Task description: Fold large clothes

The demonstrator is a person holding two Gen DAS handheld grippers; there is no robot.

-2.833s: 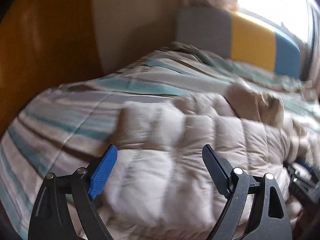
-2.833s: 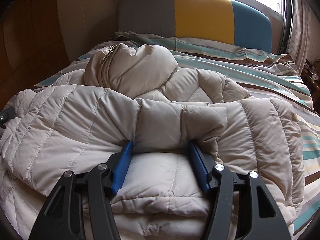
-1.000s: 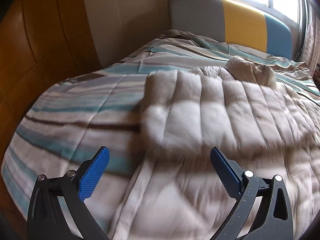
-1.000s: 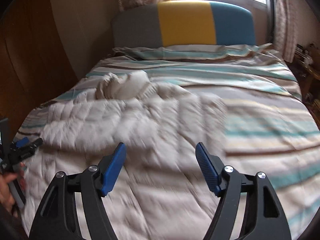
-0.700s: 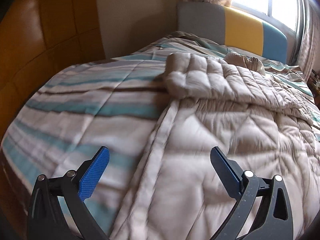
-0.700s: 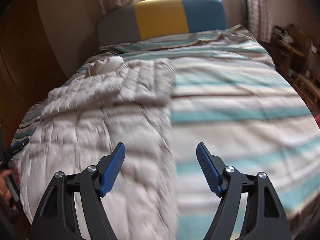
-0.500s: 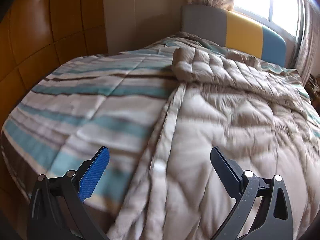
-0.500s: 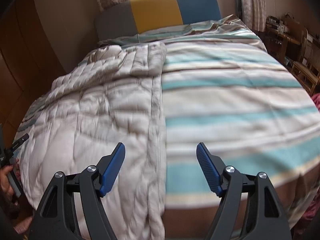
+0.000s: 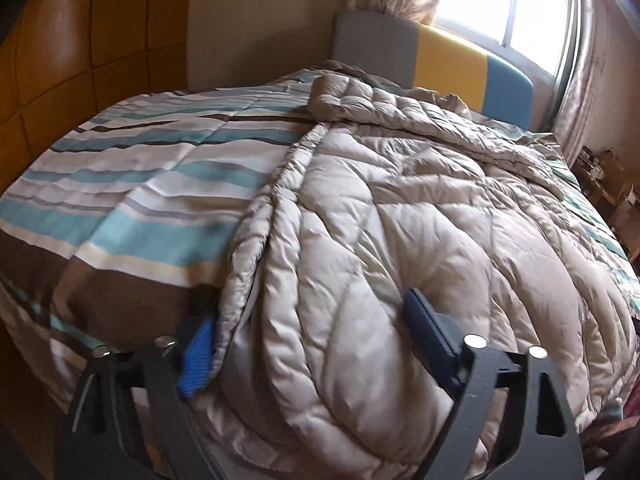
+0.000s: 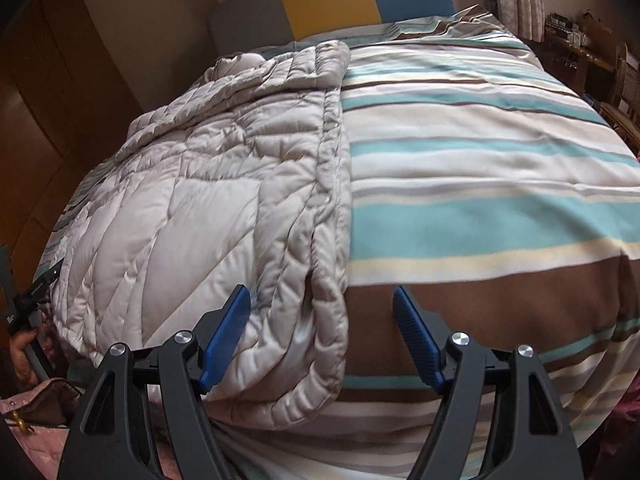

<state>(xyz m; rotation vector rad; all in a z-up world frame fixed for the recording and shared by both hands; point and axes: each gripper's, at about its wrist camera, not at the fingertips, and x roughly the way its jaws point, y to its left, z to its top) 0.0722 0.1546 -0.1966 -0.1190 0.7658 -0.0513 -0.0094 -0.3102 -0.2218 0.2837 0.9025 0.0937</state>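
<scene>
A beige quilted down coat lies spread lengthwise on the striped bed, and its hem hangs over the foot edge. My left gripper straddles the hem's left corner. Its jaws are closing, with the coat's piped edge by the left pad and puffy fabric against the right one. In the right wrist view the coat fills the left half of the bed. My right gripper stands open around the hem's right corner, which sits near the left pad. The left gripper shows at that view's left edge.
The striped duvet covers the bed up to a grey, yellow and blue headboard. Wooden wall panels run along the left side. A window with curtains is behind the headboard. Shelves and chairs stand at the right.
Both grippers have drawn back from the folded sleeves to the foot of the bed and dropped lower. The hem corners now sit between their jaws. The left jaws have narrowed.
</scene>
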